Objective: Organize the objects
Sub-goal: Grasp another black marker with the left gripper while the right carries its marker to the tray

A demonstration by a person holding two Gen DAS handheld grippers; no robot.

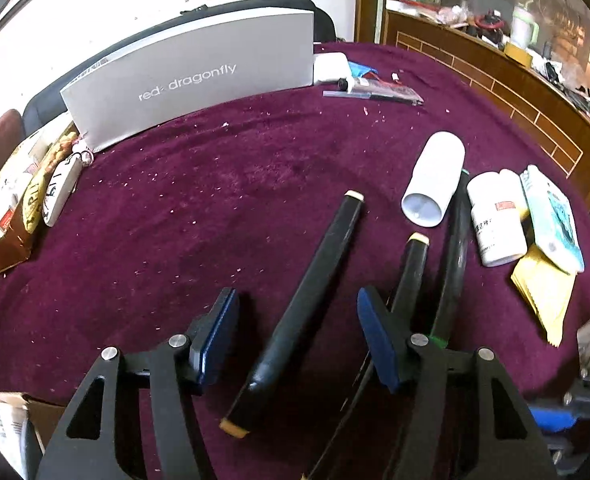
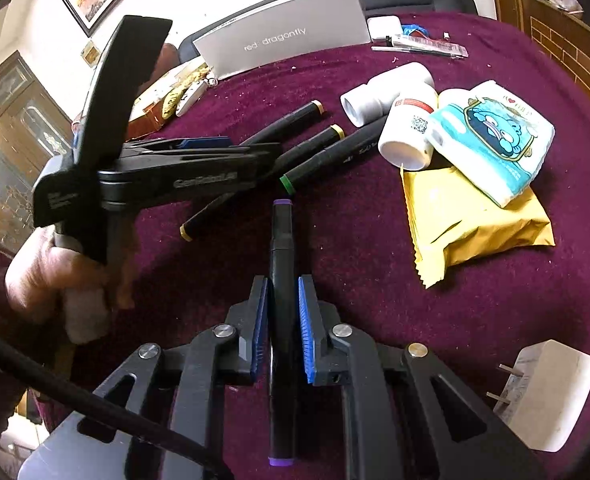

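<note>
On the maroon cloth (image 1: 215,200) a black marker with cream caps (image 1: 307,300) lies between the blue pads of my left gripper (image 1: 299,340). Both pads stand clear of it, so the gripper is open. A second cream-capped marker (image 1: 411,276) and a green-capped marker (image 1: 455,240) lie just right of its right finger. In the right wrist view my right gripper (image 2: 283,320) is shut on a black marker with purple caps (image 2: 281,240), which points away along the fingers. The left gripper (image 2: 255,148), held by a hand (image 2: 55,272), reaches over the markers there.
Two white bottles (image 1: 435,180) (image 1: 495,220), a tissue pack (image 1: 555,216) and a yellow packet (image 1: 543,292) crowd the right. A grey "red dragonfly" box (image 1: 191,80) stands at the back. Snack packets (image 1: 27,208) lie left, a white plug (image 2: 547,396) near right.
</note>
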